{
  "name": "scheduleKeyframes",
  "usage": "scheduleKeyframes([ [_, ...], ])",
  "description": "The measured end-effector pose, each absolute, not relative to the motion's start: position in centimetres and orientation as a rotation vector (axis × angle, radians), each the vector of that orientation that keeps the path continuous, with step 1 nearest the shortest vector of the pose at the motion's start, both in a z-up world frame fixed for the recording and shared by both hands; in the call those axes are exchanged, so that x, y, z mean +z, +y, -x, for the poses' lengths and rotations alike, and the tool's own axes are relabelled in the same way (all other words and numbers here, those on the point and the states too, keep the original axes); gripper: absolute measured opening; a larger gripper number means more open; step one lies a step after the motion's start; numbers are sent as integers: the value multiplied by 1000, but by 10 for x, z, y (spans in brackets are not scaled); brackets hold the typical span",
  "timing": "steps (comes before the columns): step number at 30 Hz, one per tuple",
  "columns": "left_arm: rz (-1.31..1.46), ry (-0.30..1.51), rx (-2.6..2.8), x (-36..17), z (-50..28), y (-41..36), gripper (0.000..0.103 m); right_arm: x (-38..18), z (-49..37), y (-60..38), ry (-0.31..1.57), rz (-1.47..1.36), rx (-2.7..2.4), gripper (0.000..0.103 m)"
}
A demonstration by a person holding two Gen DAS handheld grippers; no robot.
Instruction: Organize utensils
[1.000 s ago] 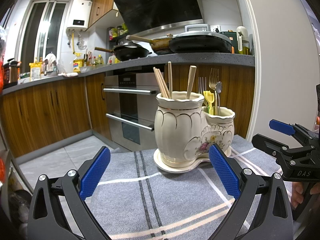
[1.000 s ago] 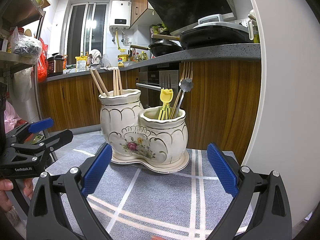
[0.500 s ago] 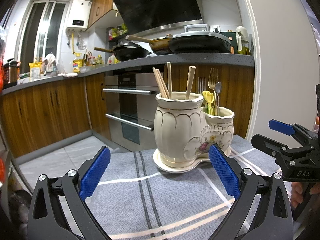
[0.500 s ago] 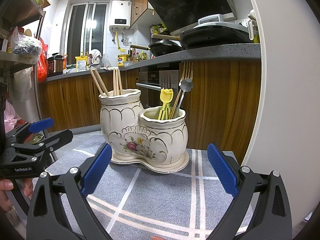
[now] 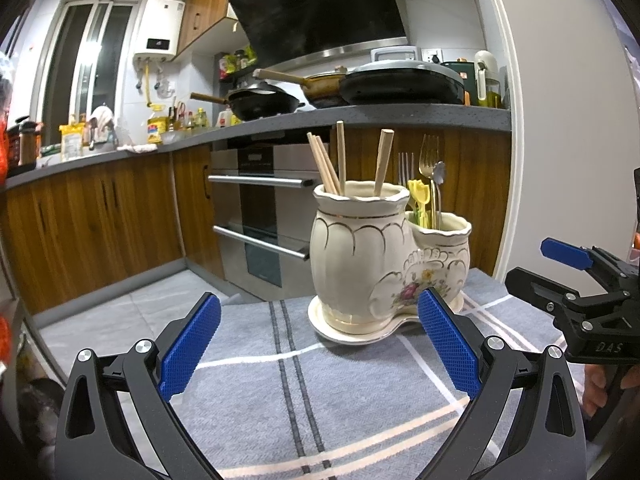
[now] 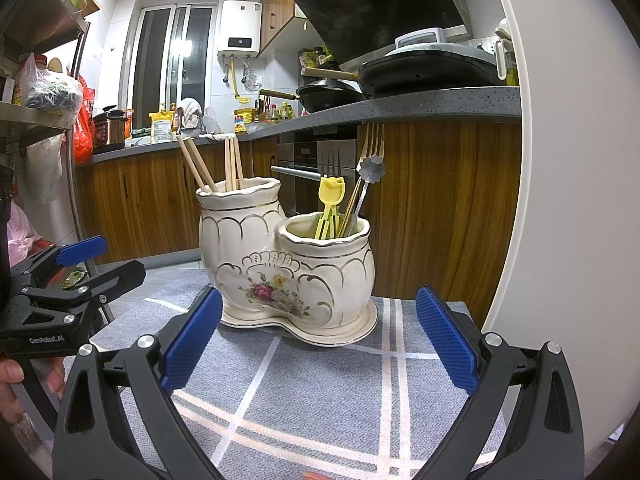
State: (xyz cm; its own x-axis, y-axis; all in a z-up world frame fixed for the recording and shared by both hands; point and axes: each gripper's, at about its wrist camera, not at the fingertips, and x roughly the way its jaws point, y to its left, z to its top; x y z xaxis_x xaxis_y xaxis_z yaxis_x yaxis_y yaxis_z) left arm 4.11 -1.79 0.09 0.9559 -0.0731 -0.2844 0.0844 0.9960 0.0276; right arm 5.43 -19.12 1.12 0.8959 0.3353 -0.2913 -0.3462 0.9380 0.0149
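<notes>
A cream ceramic double utensil holder (image 5: 372, 264) (image 6: 280, 264) with gold trim and a flower print stands on its saucer on the grey checked cloth. Its taller pot holds several wooden chopsticks (image 5: 338, 162) (image 6: 230, 164). The shorter pot holds metal forks (image 6: 370, 148), a flower-headed spoon (image 6: 373, 170) and a yellow plastic pick (image 6: 331, 196). My left gripper (image 5: 318, 338) is open, nothing between its blue pads, a short way in front of the holder. My right gripper (image 6: 318, 334) is open too, facing the holder from the other side.
The cloth-covered table (image 5: 280, 392) ends at a white wall (image 6: 568, 200) on the right. Behind stand wooden kitchen cabinets, an oven (image 5: 260, 216) and a counter with pans (image 5: 264, 100). A metal shelf with bags (image 6: 44, 92) is at the left of the right wrist view.
</notes>
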Motion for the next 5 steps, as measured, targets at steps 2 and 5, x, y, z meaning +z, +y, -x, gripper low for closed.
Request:
scheduleKeyframes([
  [2, -42, 290, -86, 1, -42, -20, 98, 11, -54, -191, 296, 38, 353, 97],
  [5, -39, 291, -87, 1, -42, -20, 98, 11, -54, -191, 296, 38, 353, 97],
])
